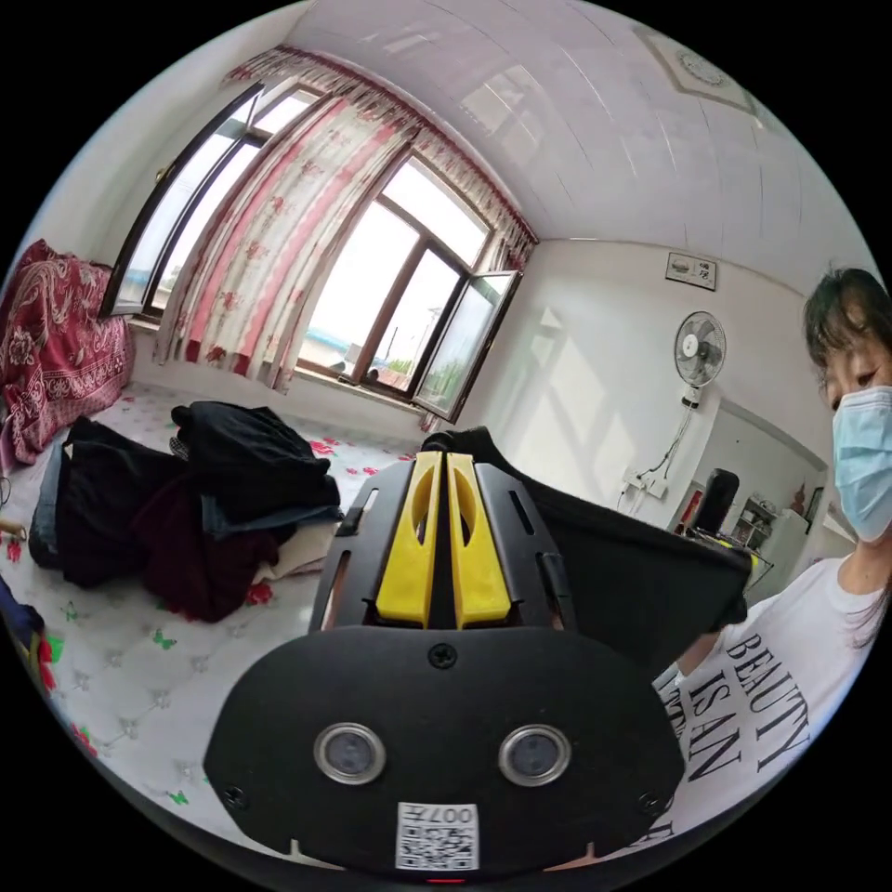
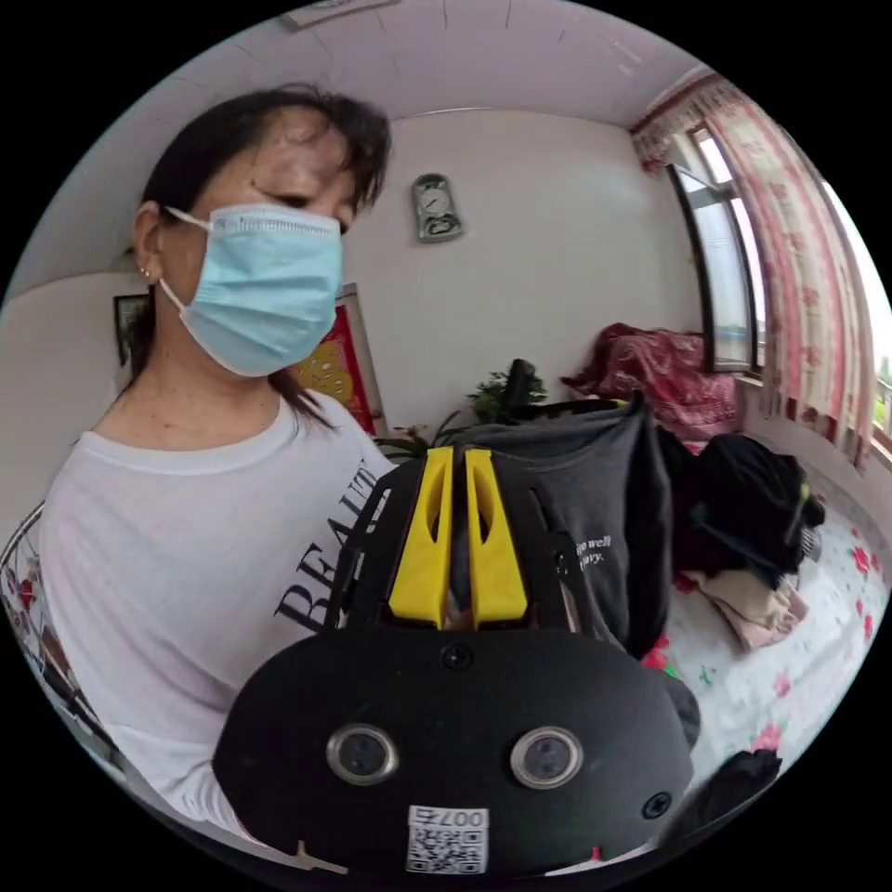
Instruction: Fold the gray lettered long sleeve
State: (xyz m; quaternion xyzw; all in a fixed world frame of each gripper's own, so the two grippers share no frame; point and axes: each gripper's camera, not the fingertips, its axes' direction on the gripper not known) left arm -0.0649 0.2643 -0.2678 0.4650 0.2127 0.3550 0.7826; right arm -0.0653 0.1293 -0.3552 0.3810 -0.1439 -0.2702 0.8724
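Note:
The gray lettered long sleeve (image 2: 581, 502) hangs in the air in front of the person, stretched between both grippers, its small white lettering facing the right gripper view. My right gripper (image 2: 459, 452) has its yellow jaws shut on one upper edge of the shirt. In the left gripper view the same shirt (image 1: 613, 567) looks dark and runs from my left gripper (image 1: 443, 457) off to the right. The left gripper's jaws are pressed together on the cloth's other upper edge. The shirt's lower part is hidden behind the gripper bodies.
A pile of dark and beige clothes (image 1: 204, 511) lies on the floral quilted bed (image 1: 121, 669), also in the right gripper view (image 2: 753, 520). A red blanket (image 1: 46, 362) sits near the window. The person in a white printed tee (image 2: 186, 539) stands close behind the shirt.

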